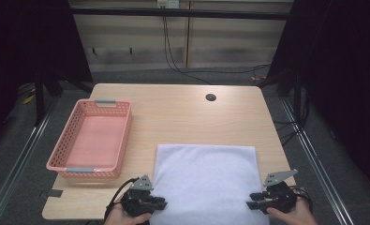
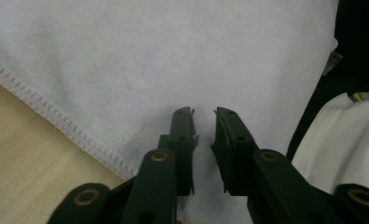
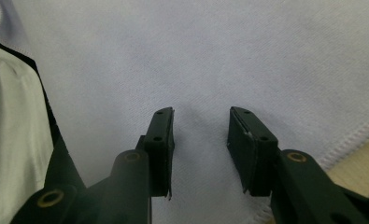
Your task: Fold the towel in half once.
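Cloth: white, matte, fine even weave, rectangular, lying flat and smooth on the table at the middle of its near edge. I see its near end run past that edge. In the left gripper view a stitched hem runs diagonally along the cloth's border, with bare wood beside it; the right gripper view shows the same kind of hem at lower right.

Table: pale wood-grain top, rounded corners, a dark round hole near the far edge, right of centre.

Basket: pink plastic, rectangular, perforated lattice walls, grey handle at each short end. It stands along the table's left edge, apart from the cloth, and I see nothing in it.

Left gripper: at the cloth's near left corner, held in a hand. In its own view the black jaws stand over the fabric with a narrow gap between them, nothing in the gap. I cannot tell whether the tips touch the cloth.

Right gripper: at the cloth's near right corner, held in a hand. In its own view the jaws stand moderately apart, wider than the left pair, over plain fabric, gripping nothing.
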### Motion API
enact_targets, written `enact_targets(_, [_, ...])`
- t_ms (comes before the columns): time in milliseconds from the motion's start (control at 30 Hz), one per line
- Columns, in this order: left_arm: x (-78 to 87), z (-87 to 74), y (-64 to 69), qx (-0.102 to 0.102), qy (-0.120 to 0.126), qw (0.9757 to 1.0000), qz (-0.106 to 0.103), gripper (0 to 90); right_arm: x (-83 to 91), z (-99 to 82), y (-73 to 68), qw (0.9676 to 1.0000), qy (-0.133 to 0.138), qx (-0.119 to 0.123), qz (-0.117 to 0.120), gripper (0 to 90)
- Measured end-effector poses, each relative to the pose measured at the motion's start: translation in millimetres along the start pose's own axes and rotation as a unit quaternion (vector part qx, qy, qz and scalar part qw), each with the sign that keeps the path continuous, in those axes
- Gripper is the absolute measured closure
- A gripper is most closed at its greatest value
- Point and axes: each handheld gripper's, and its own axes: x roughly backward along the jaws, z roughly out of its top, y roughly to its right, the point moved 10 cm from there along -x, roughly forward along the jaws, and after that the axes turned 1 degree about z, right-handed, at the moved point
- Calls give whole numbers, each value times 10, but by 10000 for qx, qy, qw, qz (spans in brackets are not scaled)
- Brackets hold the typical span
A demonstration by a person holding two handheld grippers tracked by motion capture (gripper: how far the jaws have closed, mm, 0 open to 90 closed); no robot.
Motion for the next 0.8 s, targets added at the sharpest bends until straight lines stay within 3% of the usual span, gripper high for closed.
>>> enact_targets(33, [0, 0, 0, 0, 0, 10000, 0, 735, 0, 2, -11, 10000, -23, -49, 31, 611])
enact_targets(100, [50, 109, -35, -157, 125, 9997, 151, 693, 24, 107, 100, 9994, 290, -121, -134, 596])
enact_targets(133, [50, 109, -35, -157, 125, 9997, 151, 667, 46, 179, 190, 9985, 464, -179, -225, 588])
enact_targets(167, [83, 267, -132, -119, 323, 9992, 204, 663, 81, 266, 320, 9967, 660, -240, -398, 567])
enact_targets(200, [93, 340, -222, -112, 364, 9988, 305, 656, 118, 367, 465, 9939, 895, -327, -562, 573])
enact_targets(233, [93, 340, -222, -112, 364, 9988, 305, 648, 118, 367, 465, 9939, 895, -327, -562, 573])
enact_targets(267, [103, 473, -431, 24, 468, 9977, 488, 637, 163, 561, 790, 9897, 1101, -428, -804, 558])
enact_targets(333, [89, 586, -637, 242, 553, 9966, 568, 635, 169, 699, 1020, 9873, 1231, -568, -826, 530])
enact_targets(367, [89, 586, -637, 242, 553, 9966, 568, 631, 169, 699, 1020, 9873, 1231, -568, -826, 530])
enact_targets(400, [58, 675, -800, 315, 599, 9946, 791, 619, 159, 834, 1252, 9842, 1324, -642, -988, 499])
enact_targets(433, [58, 675, -800, 315, 599, 9946, 791, 617, 159, 834, 1252, 9842, 1324, -642, -988, 499])
enact_targets(467, [28, 721, -863, 329, 606, 9946, 775, 617, 147, 891, 1333, 9833, 1374, -677, -984, 494])
enact_targets(500, [-1, 791, -944, 403, 710, 9931, 845, 599, 84, 952, 1487, 9825, 1310, -720, -1108, 468])
enact_targets(533, [-28, 813, -974, 423, 705, 9932, 819, 595, 51, 961, 1521, 9831, 1284, -705, -1094, 468])
enact_targets(633, [-79, 872, -1090, 440, 723, 9911, 1030, 550, -76, 946, 1584, 9850, 1174, -722, -1040, 465])
enact_targets(667, [-84, 911, -1091, 419, 860, 9905, 984, 521, -115, 934, 1594, 9853, 1143, -737, -1036, 473])
enact_targets(700, [-87, 929, -1108, 360, 885, 9896, 1071, 525, -150, 911, 1609, 9856, 1045, -720, -1113, 478])
enact_targets(800, [-98, 966, -1171, 431, 890, 9886, 1133, 484, -197, 893, 1605, 9868, 1004, -681, -1073, 550])
